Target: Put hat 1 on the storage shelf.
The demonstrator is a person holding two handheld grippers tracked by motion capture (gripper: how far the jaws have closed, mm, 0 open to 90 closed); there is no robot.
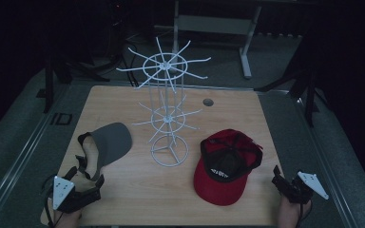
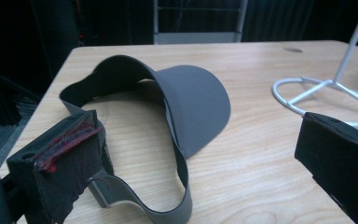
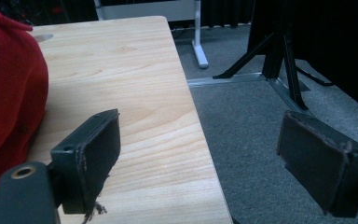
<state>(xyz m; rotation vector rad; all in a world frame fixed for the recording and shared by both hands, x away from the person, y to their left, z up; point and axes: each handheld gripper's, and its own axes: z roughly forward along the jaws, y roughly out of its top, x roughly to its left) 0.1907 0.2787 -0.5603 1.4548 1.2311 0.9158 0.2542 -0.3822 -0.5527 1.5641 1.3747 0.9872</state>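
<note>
A grey visor (image 1: 111, 140) lies on the left of the wooden table (image 1: 142, 190), brim up and strap looping toward the near edge. My left gripper (image 1: 86, 179) is open at that strap. In the left gripper view the visor (image 2: 191, 102) lies between and beyond the wide-apart jaws of the left gripper (image 2: 198, 140), and the strap curls beside the left jaw. A red cap (image 1: 225, 164) rests upside down at the right. My right gripper (image 1: 285, 180) is open at the table's right edge, apart from the cap (image 3: 9, 93). The right gripper (image 3: 205, 154) holds nothing.
A white wire rack (image 1: 169, 114) with two tiers of spoke hooks stands mid-table, its ring base (image 2: 307, 93) to the right of the visor. A round grommet (image 1: 208, 102) sits near the far edge. Black stand legs (image 3: 279, 60) rest on grey carpet right of the table.
</note>
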